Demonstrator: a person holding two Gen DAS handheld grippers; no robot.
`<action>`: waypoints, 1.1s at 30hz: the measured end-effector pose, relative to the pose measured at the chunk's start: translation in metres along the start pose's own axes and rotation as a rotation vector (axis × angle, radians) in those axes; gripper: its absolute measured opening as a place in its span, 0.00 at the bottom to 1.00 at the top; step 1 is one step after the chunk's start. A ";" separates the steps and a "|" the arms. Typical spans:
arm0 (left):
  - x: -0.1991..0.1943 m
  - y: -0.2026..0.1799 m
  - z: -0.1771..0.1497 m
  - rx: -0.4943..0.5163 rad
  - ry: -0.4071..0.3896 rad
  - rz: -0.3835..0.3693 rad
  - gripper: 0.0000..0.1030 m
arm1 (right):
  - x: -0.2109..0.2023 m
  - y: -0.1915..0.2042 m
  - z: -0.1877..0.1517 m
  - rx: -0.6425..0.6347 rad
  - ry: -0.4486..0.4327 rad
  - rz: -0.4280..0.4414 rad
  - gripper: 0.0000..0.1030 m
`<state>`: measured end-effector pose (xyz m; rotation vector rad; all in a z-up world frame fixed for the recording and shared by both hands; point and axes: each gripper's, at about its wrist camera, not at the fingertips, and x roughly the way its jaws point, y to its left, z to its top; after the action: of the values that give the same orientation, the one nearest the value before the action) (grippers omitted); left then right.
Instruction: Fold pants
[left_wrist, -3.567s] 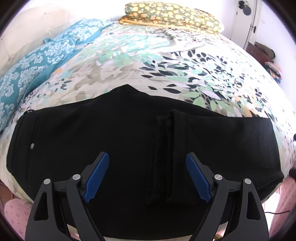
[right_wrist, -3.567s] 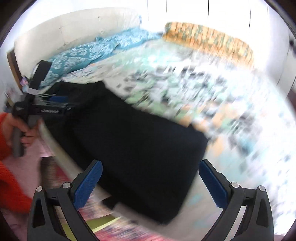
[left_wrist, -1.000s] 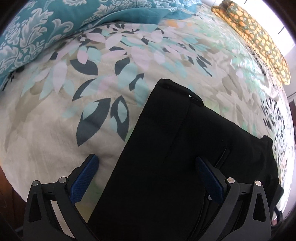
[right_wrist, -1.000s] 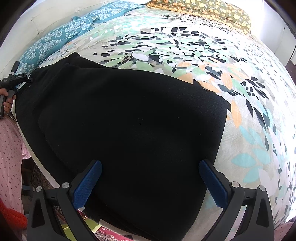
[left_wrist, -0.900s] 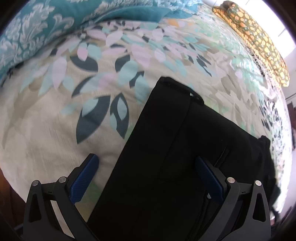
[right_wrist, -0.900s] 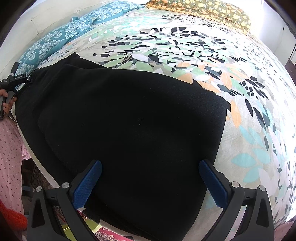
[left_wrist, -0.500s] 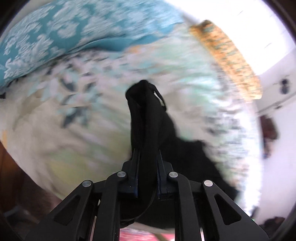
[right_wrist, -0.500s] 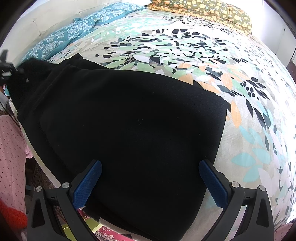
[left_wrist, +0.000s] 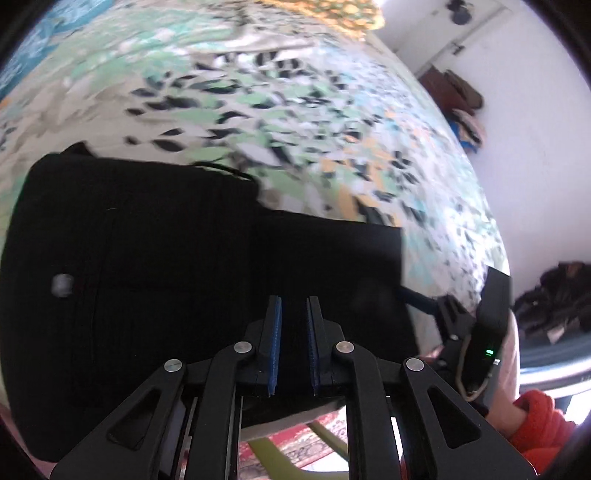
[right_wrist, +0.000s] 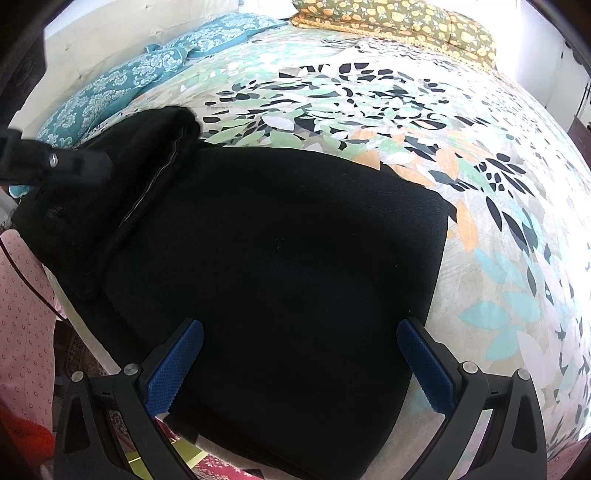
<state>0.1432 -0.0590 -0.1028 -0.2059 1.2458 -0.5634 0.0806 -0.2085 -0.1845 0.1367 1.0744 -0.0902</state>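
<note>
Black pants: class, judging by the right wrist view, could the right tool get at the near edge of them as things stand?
Probably yes. The right tool is open, its blue pads straddling the black pants at the bed's near edge, with nothing between them.

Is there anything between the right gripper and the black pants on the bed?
Nothing visible. The right gripper hangs open right over the black pants, with only bare black fabric showing between its blue pads. The left gripper is off at the other end, its pads close together over the fabric.
</note>
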 end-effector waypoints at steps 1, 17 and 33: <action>-0.008 -0.003 0.001 0.017 -0.021 -0.028 0.27 | -0.001 -0.002 0.000 0.005 0.003 0.006 1.00; -0.132 0.219 -0.053 -0.460 -0.519 0.481 0.70 | -0.026 0.017 0.036 0.333 0.019 0.899 0.99; -0.115 0.216 -0.047 -0.519 -0.493 0.426 0.68 | 0.055 0.078 0.055 0.279 0.306 0.847 0.54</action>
<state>0.1389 0.1897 -0.1180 -0.4686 0.8902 0.1867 0.1650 -0.1403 -0.2016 0.8647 1.2258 0.5618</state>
